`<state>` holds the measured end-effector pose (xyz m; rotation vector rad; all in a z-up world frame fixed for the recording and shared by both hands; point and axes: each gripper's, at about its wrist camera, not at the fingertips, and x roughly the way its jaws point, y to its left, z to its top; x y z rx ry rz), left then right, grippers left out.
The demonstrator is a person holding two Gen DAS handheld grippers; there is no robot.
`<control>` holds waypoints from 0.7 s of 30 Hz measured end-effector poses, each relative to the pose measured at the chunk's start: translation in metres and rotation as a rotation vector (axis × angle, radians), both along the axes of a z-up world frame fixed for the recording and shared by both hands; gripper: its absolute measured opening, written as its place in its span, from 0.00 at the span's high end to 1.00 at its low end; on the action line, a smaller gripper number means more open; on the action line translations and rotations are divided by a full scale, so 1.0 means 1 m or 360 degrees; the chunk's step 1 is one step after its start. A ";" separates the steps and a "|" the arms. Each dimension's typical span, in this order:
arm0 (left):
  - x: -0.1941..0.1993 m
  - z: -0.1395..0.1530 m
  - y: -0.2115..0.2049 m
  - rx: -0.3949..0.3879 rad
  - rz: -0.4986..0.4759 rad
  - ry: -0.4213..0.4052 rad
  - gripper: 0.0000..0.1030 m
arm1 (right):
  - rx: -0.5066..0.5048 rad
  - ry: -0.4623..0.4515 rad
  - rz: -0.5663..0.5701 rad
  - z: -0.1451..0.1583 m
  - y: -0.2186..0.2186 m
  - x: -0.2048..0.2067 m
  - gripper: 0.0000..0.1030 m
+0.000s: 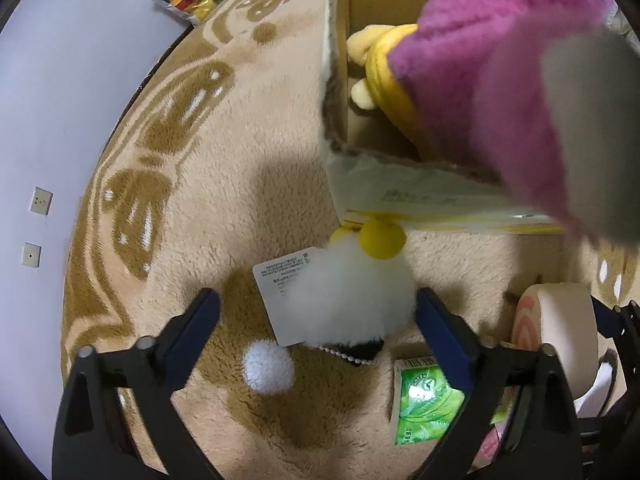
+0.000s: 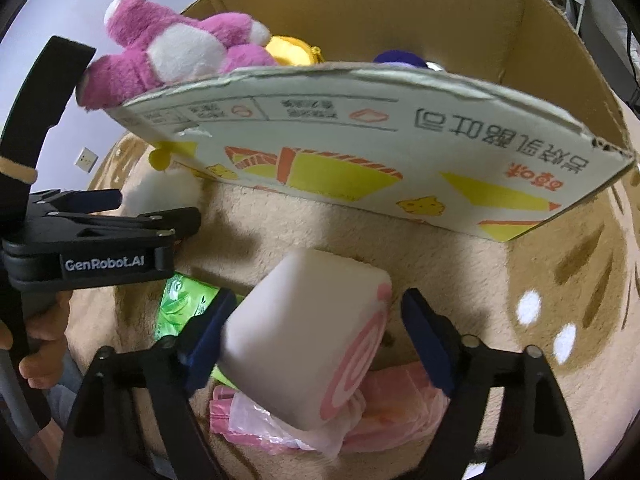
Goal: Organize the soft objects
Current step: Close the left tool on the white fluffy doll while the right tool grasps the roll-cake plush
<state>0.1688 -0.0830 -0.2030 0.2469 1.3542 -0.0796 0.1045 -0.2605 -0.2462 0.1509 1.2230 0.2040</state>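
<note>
A pink plush bear [image 2: 172, 56] hangs over the rim of the cardboard box [image 2: 360, 148]; it fills the upper right of the left wrist view [image 1: 500, 80]. A yellow plush [image 1: 380, 64] lies inside the box. My left gripper [image 1: 318, 320] is open around a white fluffy plush [image 1: 352, 296] with a yellow knob and a paper tag on the carpet. My right gripper [image 2: 316, 328] is open around a white and pink roll-cake plush [image 2: 308, 332], which also shows in the left wrist view [image 1: 560, 320]. The left fingertip touches it; the right stands apart.
A green tissue packet [image 1: 424, 400] lies between the two plushes. A small white pompom [image 1: 266, 366] sits on the beige patterned carpet [image 1: 200, 200]. Pink plastic bags [image 2: 380, 412] lie under the roll plush. A purple plush [image 2: 396, 58] shows inside the box.
</note>
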 end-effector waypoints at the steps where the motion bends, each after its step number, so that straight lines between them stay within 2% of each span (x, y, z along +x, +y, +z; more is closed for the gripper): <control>1: 0.001 -0.001 0.001 -0.0008 0.0001 0.0007 0.22 | -0.0001 0.0004 0.0004 -0.001 0.003 0.000 0.20; 3: 0.003 -0.002 0.000 -0.0030 0.0005 0.0013 0.26 | 0.0007 0.0006 0.0006 -0.002 0.004 0.000 0.23; 5: 0.004 -0.004 0.000 -0.0042 0.0002 0.0017 0.37 | 0.0009 0.0008 0.0008 -0.003 0.005 0.001 0.26; 7: 0.004 -0.006 0.001 -0.0065 0.0000 0.0038 0.55 | 0.0007 0.0002 0.0014 -0.001 0.006 -0.002 0.29; 10: 0.002 -0.009 0.002 -0.0120 0.0001 0.0081 0.67 | 0.0031 -0.0005 -0.0001 0.001 0.003 -0.002 0.34; 15: -0.003 -0.007 0.000 -0.0092 -0.0019 0.0054 0.69 | 0.0031 -0.0019 -0.0011 0.005 0.001 -0.006 0.45; 21: -0.015 -0.007 0.006 -0.0127 -0.0004 0.0040 0.70 | 0.0018 -0.0064 -0.0063 0.013 -0.007 -0.013 0.46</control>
